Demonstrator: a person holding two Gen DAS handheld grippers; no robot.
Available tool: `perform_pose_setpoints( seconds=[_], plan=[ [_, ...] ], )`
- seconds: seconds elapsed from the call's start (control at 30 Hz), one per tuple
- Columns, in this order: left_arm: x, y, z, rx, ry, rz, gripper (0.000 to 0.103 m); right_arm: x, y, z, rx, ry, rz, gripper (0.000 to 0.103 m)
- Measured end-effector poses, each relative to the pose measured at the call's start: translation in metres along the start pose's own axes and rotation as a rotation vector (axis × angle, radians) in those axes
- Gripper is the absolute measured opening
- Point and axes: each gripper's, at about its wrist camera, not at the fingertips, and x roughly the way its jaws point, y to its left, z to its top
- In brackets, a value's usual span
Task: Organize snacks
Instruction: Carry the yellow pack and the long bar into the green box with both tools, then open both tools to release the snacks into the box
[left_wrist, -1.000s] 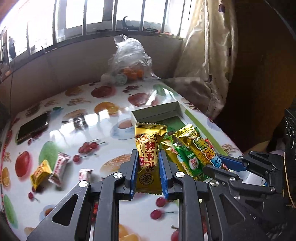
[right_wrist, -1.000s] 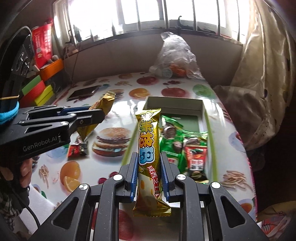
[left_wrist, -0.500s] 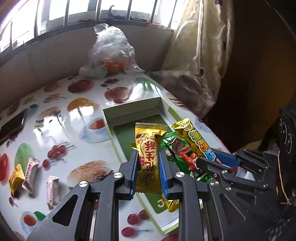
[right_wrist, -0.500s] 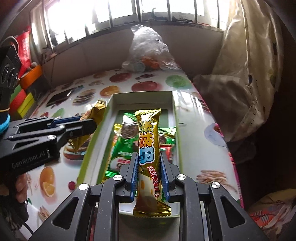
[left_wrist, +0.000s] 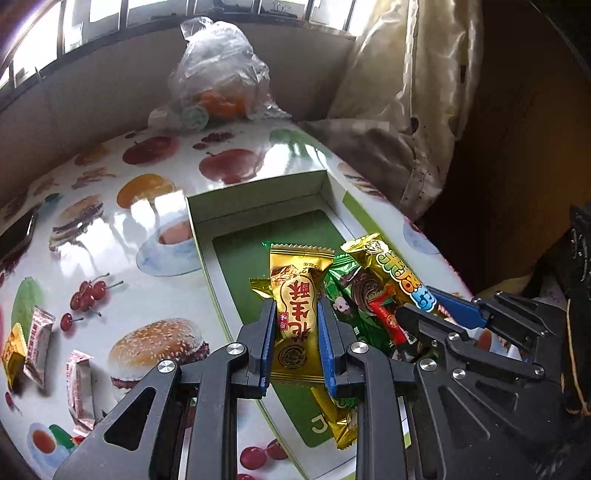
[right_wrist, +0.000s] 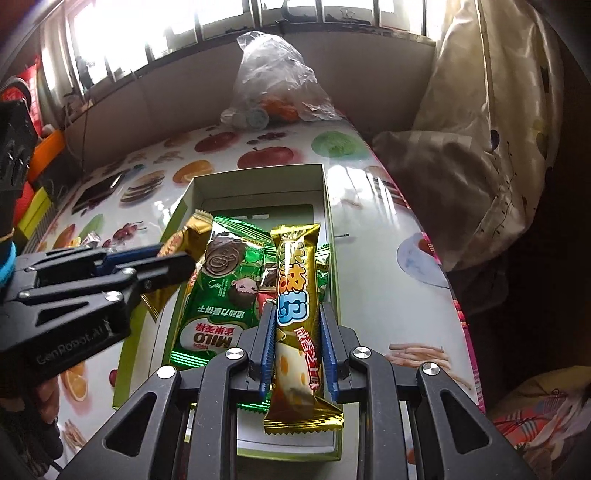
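My left gripper (left_wrist: 295, 310) is shut on a gold peanut-crisp packet (left_wrist: 295, 273), held upright over the left half of a shallow green-and-white box (left_wrist: 258, 199). My right gripper (right_wrist: 297, 314) is shut on a long gold snack bar (right_wrist: 297, 266) over the right half of the same box (right_wrist: 258, 181). Green Milo packets (right_wrist: 218, 291) and a red one lie inside the box, and another gold packet (left_wrist: 336, 417) lies below the left fingers. Each gripper shows in the other's view: the right gripper (left_wrist: 421, 304) close on the right, the left gripper (right_wrist: 173, 256) close on the left.
A clear plastic bag (left_wrist: 221, 85) of oranges stands at the table's far edge. Pink-white wrapped sweets (left_wrist: 38, 332) and a yellow one (left_wrist: 13, 350) lie left of the box. A phone (right_wrist: 99, 190) lies far left. Cream curtain cloth (right_wrist: 480, 147) hangs past the right table edge.
Both grippers have moved forward and down with their packets, from the fruit-print table to above the box. The box now fills the middle of both views. Neither grip has changed.
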Motion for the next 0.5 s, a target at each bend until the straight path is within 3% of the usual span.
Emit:
perform_pose_setpoints(
  seconds=[0.5],
  plan=[
    [0.0073, 0.0003, -0.0007, -0.007, 0.006, 0.001, 0.023, 0.0029, -0.0001, 0.0007, 0.000, -0.009, 0.013, 0.023]
  ],
)
